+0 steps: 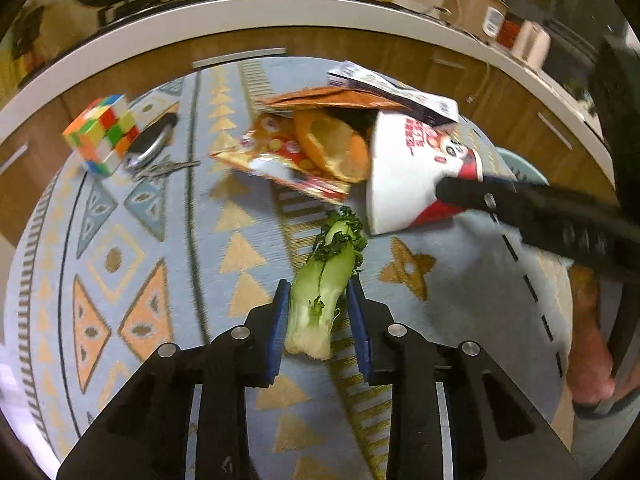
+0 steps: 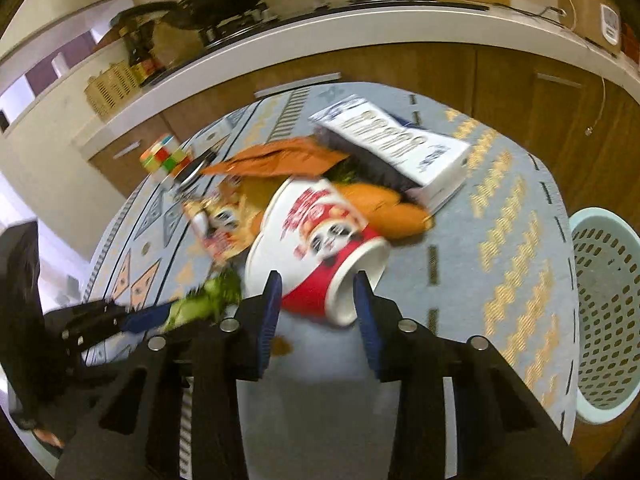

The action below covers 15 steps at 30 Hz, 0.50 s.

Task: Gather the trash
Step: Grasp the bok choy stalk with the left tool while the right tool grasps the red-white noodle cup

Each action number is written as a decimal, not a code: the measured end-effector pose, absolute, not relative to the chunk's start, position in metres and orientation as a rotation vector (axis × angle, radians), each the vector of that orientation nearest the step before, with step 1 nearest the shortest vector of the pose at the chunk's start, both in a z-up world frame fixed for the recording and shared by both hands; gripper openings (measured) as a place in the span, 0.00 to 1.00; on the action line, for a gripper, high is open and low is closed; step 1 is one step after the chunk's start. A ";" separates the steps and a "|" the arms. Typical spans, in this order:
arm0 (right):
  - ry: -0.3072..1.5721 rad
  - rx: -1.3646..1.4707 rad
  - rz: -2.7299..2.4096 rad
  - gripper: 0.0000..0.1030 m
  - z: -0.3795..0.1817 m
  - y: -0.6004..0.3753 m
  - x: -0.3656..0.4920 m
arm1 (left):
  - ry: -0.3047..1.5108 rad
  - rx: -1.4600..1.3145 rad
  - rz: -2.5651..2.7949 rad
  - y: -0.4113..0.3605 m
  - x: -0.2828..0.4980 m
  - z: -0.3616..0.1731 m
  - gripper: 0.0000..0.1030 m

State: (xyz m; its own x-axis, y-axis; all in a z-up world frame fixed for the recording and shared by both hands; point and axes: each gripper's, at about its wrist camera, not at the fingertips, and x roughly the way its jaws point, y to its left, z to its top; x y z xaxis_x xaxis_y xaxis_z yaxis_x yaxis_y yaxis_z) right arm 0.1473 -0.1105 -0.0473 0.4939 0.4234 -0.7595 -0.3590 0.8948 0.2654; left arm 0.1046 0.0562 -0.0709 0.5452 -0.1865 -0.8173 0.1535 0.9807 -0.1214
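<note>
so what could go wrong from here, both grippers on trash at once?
Left gripper pinches only the vegetable scrap's pale stem end; the leafy top could tear or slip. Right gripper straddles the tipped noodle cup's rim end, so it could crush or roll. Lifting the cup may drag the snack wrapper touching it.

You can read no text cleanly here. The noodle cup carries large red characters above a panda face, too blurred to make out, and the white carton shows a row of gold characters, likewise illegible.
</note>
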 end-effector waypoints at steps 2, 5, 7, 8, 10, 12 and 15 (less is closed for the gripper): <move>0.957 0.070 0.509 0.31 -0.047 -0.104 0.137 | 0.961 -0.055 -0.183 0.066 0.101 -0.067 0.26; 0.944 0.062 0.595 0.31 -0.039 -0.096 0.116 | 0.945 -0.088 -0.156 0.082 0.095 -0.060 0.25; 0.915 0.055 0.575 0.31 -0.032 -0.100 0.108 | 0.936 -0.104 -0.146 0.091 0.092 -0.057 0.25; 0.906 0.060 0.565 0.31 -0.029 -0.104 0.108 | 0.934 -0.108 -0.144 0.092 0.091 -0.055 0.25; 0.895 0.056 0.528 0.39 -0.026 -0.112 0.111 | 0.929 -0.122 -0.143 0.097 0.090 -0.054 0.25; 0.902 0.068 0.490 0.62 -0.027 -0.119 0.120 | 0.929 -0.145 -0.152 0.099 0.090 -0.053 0.25; 0.937 0.121 0.512 0.65 -0.035 -0.122 0.139 | 0.919 -0.140 -0.155 0.097 0.089 -0.052 0.25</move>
